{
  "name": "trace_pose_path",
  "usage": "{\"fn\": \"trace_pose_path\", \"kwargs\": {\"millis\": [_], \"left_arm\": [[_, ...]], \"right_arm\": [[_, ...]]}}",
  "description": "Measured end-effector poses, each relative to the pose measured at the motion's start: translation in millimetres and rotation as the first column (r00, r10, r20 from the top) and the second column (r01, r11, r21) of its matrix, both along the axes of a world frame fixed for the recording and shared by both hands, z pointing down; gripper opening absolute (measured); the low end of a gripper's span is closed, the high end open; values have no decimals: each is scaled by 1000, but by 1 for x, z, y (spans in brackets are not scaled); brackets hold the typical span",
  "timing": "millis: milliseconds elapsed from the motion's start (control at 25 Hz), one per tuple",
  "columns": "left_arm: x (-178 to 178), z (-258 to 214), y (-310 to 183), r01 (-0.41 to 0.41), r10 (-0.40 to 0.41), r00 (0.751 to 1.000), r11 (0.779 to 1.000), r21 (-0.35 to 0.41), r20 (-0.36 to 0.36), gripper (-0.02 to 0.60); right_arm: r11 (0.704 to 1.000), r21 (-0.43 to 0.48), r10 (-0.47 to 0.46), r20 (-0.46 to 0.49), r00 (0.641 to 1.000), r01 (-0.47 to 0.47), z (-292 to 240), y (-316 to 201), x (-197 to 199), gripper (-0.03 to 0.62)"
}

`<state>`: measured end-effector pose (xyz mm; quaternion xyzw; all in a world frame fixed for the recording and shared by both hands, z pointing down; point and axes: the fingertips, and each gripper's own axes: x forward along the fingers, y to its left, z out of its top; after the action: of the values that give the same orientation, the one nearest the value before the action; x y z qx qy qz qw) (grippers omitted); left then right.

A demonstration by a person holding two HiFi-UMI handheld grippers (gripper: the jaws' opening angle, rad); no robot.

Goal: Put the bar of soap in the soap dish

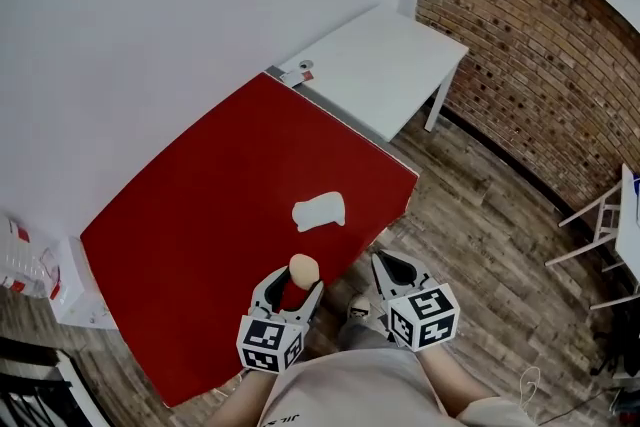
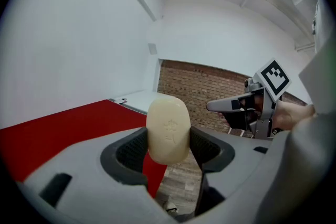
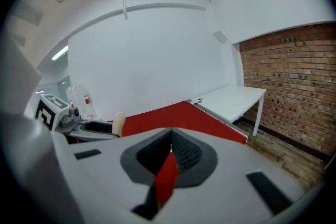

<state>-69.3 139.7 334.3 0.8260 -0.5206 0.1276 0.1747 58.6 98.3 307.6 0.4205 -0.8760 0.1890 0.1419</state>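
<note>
The bar of soap (image 2: 168, 131) is clamped between the wide-set jaws of the left gripper (image 1: 290, 290), near the soap dish (image 1: 320, 211) but outside it. The right gripper (image 3: 170, 152) is closed on nothing. The grip is best kept firm until the bar is lowered flat into the dish. One bar, one dish and two grippers are counted.

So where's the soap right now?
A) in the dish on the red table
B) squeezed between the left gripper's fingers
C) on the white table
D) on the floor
B: the soap stands upright, pinched between the fingers of the left gripper, while the dish lies apart from it on the red table.
</note>
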Motion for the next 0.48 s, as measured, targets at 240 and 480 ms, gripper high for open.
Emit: {"fn": "trace_pose_path", "kwargs": {"millis": [240,480], "left_arm": [[16,-7,-54,46,-46,999,999,12,-15,261],[16,-9,-81,50,-50,999,999,7,-14,261]], "right_arm": [[999,-8,-48,-1,999,48,-2,-50,13,3],[999,-38,-37,10,999,37,4,-75,15,3]]}}
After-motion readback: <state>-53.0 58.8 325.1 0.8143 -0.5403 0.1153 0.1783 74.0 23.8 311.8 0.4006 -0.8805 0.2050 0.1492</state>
